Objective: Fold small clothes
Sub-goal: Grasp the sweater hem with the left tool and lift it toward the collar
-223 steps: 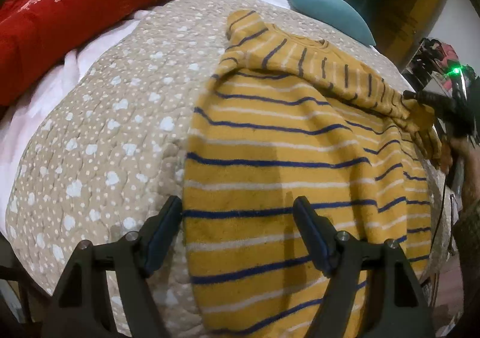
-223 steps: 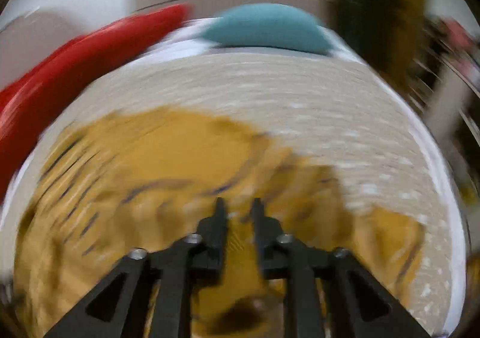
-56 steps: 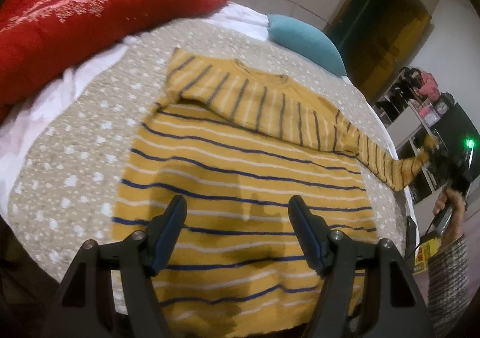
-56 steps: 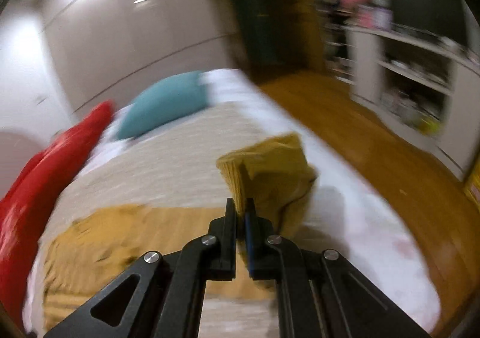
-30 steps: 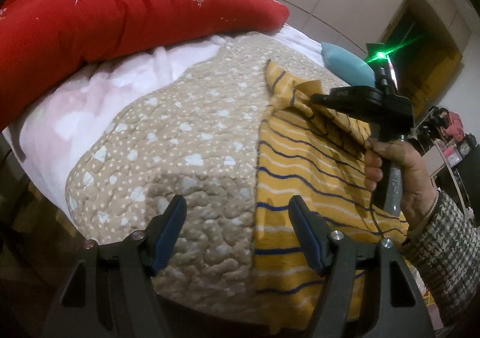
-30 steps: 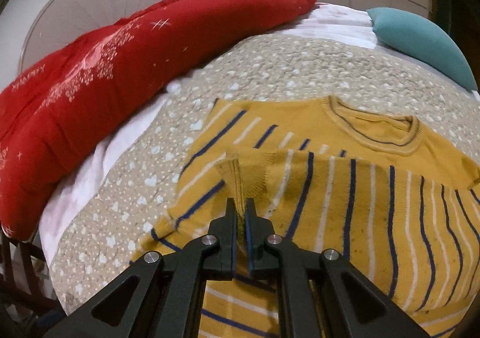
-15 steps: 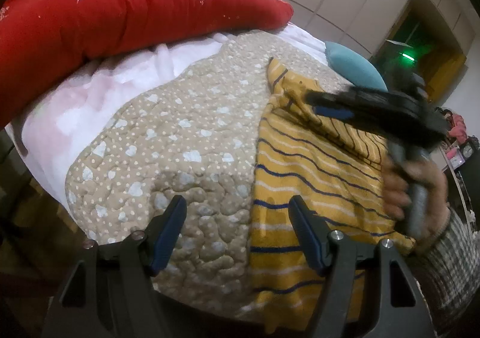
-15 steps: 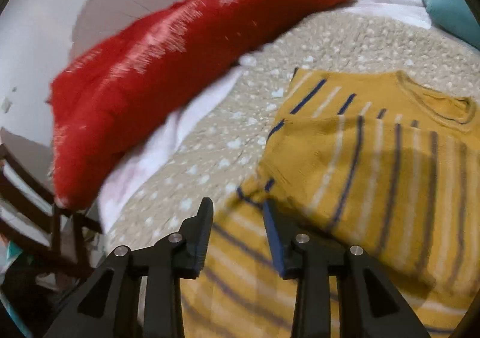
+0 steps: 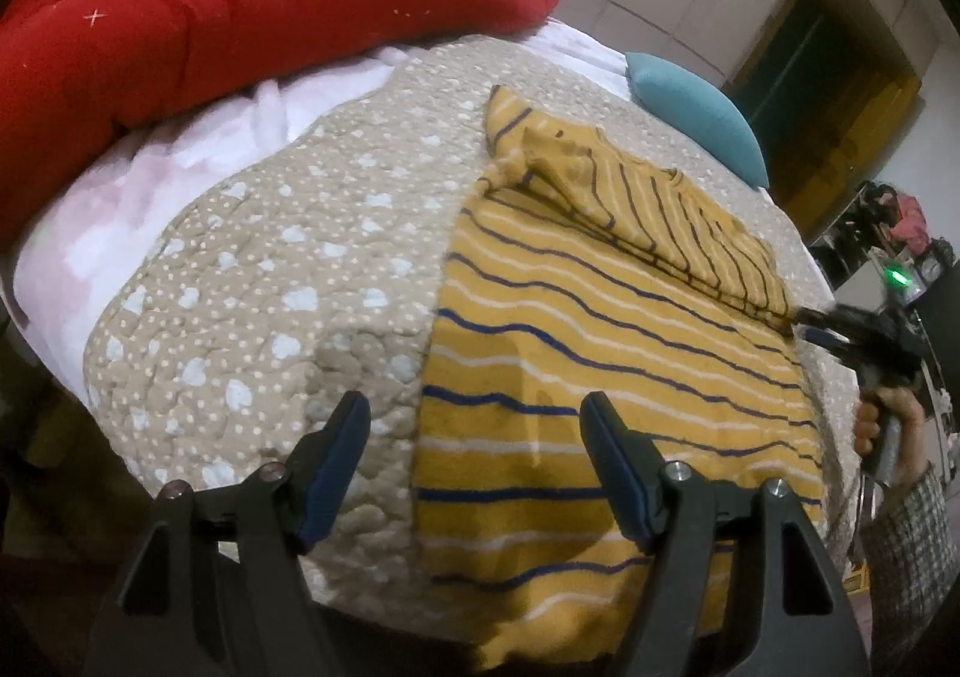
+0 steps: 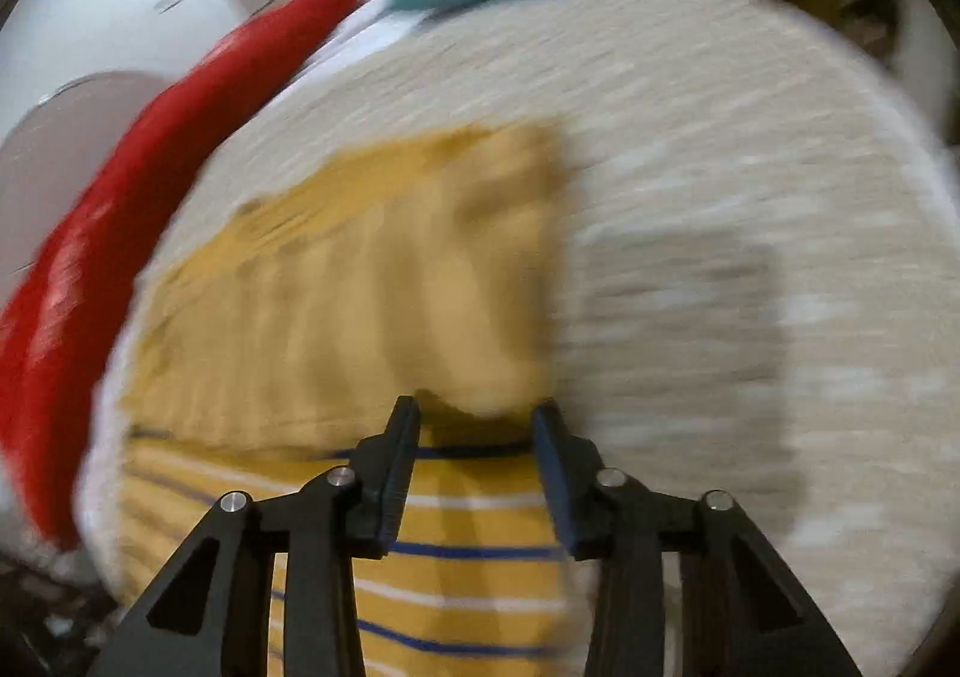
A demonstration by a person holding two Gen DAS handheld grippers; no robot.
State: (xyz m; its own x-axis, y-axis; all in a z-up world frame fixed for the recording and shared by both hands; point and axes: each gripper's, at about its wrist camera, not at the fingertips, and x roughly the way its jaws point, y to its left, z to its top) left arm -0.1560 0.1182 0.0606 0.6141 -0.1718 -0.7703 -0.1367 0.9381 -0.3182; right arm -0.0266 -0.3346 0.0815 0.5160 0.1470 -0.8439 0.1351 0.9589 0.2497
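With its sleeve laid across the chest for folding, the sweater (image 9: 600, 329) lay flat beneath the wide, empty left hand-held gripper (image 9: 474, 461), while the right hand-held gripper (image 10: 474, 419) was opening, empty

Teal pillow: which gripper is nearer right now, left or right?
Right. The right gripper is at the sweater's far-side edge, on the teal pillow's side; the left gripper hangs over the near hem, farther away.

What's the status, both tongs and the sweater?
Left tongs open, empty. Right tongs opening, nothing pinched. Yellow knit sweater with blue stripes flat on the quilt, one sleeve folded across. Nothing in the way.
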